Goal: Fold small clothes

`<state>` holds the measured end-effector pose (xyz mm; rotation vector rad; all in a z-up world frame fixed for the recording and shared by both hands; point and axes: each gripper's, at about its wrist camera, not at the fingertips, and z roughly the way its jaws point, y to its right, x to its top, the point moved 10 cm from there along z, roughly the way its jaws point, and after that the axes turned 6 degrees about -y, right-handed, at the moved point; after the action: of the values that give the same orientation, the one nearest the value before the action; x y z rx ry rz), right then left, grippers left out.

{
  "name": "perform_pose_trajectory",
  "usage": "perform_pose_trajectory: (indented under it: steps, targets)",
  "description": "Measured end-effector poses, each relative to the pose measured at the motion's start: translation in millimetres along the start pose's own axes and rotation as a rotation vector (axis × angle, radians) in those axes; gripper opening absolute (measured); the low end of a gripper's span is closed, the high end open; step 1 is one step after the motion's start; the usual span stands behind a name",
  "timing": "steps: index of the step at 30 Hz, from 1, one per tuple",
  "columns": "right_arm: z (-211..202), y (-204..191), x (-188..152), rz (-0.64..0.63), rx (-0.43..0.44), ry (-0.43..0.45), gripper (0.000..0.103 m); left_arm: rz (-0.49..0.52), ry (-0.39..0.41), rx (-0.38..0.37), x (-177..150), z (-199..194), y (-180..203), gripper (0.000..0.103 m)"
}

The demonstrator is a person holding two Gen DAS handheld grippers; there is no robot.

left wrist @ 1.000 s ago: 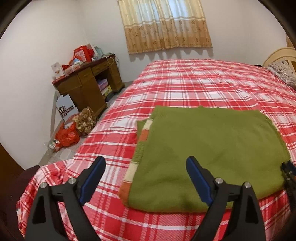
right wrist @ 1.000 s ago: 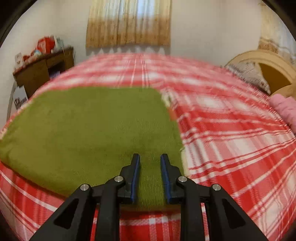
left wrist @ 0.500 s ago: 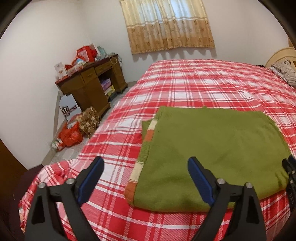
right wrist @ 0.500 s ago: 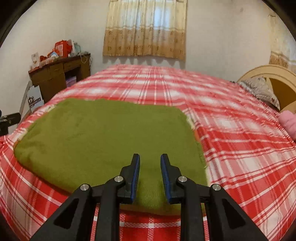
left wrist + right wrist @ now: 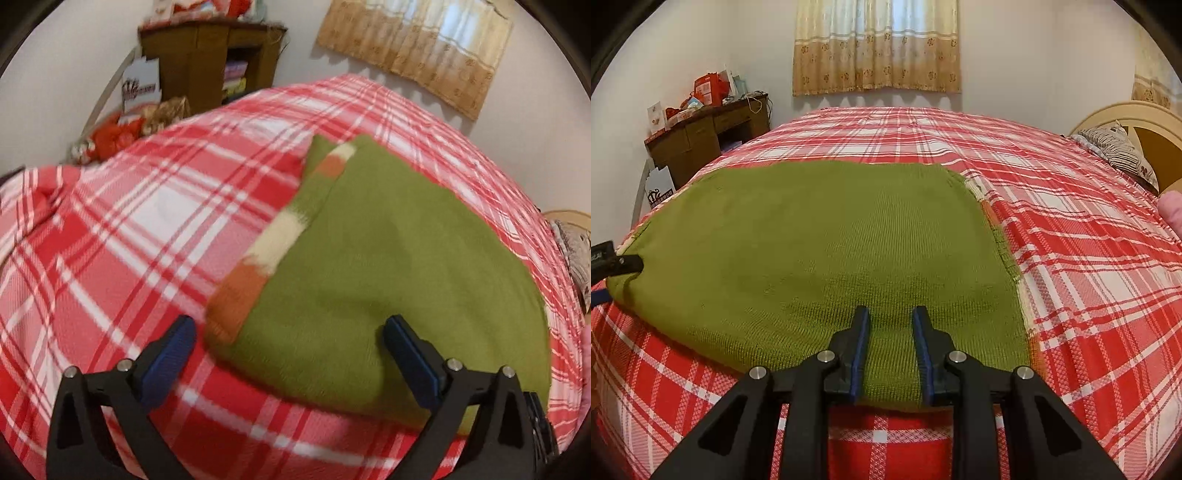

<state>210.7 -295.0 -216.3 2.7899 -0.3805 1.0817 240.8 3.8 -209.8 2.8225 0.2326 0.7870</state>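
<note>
green knit garment (image 5: 820, 254) lies flat on the plaid bed (image 5: 1089, 258); left gripper (image 5: 291, 339) jaws opening over its near-left corner, right gripper (image 5: 889, 325) part-open, empty. pinch both layers evenly.

A: Olive-green knit sweater (image 5: 820, 251), plain across the top, and look at that edge, bands of orange and cream!

B: Under it, the bedspread (image 5: 1089, 258) in red, pink and white plaid.

A: The curtain (image 5: 877, 44) is tan and cream with a small gold flower print.

B: Dark brown wooden counter (image 5: 701, 140), red boxes on it. Black gripper (image 5: 890, 347) arms, blue pads.
</note>
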Motion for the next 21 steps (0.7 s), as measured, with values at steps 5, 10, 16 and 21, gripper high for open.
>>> perform_pose_trajectory:
  steps: [5, 10, 16, 21]
  targets:
    - [0, 1, 1, 0.004, 0.007, -0.002, 0.026, -0.036, 0.018, -0.122, 9, 3, 20, 0.098]
    - [-26, -9, 26, 0.043, 0.064, 0.074, 0.026, -0.063, 0.039, -0.140, 17, 1, 13, 0.042]
    - [-23, -77, 34, -0.072, 0.187, 0.069, 0.026, -0.100, 0.052, -0.151, 18, -1, 3, 0.036]
    - [8, -94, 7, -0.083, 0.215, -0.018, 0.026, -0.093, 0.070, -0.146, 18, 1, 9, 0.054]
